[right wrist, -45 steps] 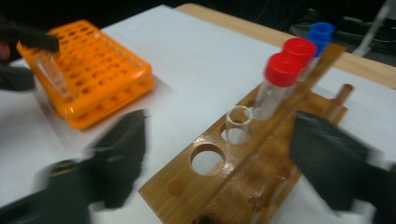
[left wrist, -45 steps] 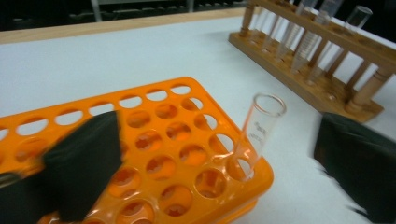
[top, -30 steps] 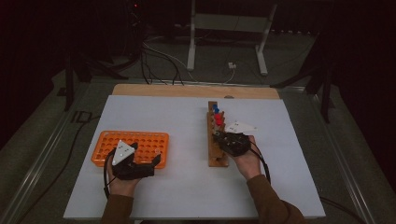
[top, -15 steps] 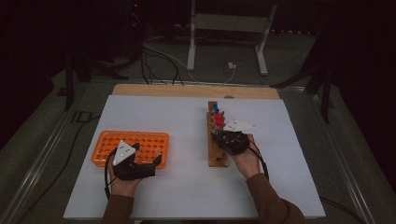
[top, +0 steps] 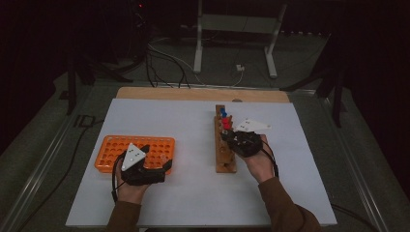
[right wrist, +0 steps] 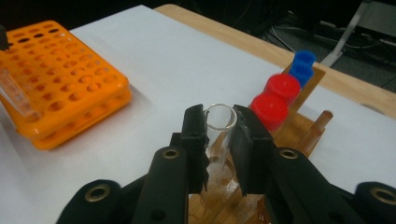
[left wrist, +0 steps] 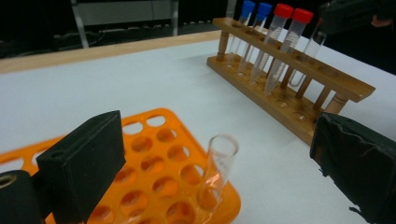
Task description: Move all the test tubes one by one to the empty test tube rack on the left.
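A wooden tube rack (top: 225,162) stands right of centre with two blue-capped tubes (right wrist: 303,63) and two red-capped tubes (right wrist: 275,100) at its far end. My right gripper (right wrist: 219,126) is shut on a clear uncapped tube (right wrist: 219,116) that stands upright in the rack beside the red caps. At the left lies an orange tube rack (top: 116,150). My left gripper (left wrist: 217,135) is open at its near right corner, its jaws wide on either side of a clear uncapped tube (left wrist: 212,179) standing in a corner hole, not touching it.
White sheet (top: 193,193) covers the table, with a wooden edge (top: 193,93) at the far side. Beyond it are cables and a metal stand (top: 232,29) on the floor. The wooden rack's near holes are unfilled.
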Tool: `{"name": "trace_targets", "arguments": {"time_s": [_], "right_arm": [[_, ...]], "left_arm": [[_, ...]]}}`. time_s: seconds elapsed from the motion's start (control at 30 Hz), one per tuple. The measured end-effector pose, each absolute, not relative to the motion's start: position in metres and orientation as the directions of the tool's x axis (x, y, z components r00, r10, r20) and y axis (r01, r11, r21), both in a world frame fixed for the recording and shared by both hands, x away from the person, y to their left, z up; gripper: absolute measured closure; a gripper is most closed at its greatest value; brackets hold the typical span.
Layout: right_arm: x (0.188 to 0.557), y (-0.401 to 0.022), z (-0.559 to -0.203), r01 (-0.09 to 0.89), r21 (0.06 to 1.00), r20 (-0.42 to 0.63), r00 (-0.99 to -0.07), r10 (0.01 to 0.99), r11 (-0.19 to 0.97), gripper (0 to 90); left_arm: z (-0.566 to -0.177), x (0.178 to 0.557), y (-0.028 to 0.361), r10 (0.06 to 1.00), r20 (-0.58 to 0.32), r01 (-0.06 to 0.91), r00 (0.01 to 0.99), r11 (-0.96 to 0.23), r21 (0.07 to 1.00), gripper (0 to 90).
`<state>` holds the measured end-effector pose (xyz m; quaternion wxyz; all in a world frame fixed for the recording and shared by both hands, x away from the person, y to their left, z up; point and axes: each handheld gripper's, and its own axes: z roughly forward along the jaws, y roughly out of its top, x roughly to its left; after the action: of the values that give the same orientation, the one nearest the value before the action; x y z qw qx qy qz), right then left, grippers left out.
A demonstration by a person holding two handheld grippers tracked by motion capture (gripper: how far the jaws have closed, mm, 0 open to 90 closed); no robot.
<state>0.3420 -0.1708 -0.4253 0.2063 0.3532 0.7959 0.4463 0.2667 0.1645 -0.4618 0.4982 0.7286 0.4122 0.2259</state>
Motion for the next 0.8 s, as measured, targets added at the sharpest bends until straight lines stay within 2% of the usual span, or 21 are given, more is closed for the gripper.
{"name": "trace_targets", "arguments": {"time_s": [0.33,0.8], "right_arm": [[0.339,-0.173,-0.399,0.336,0.876,-0.034,-0.671,0.74,0.345,76.1],[0.331,-0.166,-0.394,0.309,0.887,-0.015,-0.722,0.692,0.342,76.1]], "left_arm": [[-0.445,0.272,0.146,0.799,-0.046,0.334,0.6,-0.198,0.921,5.3],[-0.441,0.285,0.109,0.759,-0.023,0.312,0.651,-0.24,0.919,8.7]]}}
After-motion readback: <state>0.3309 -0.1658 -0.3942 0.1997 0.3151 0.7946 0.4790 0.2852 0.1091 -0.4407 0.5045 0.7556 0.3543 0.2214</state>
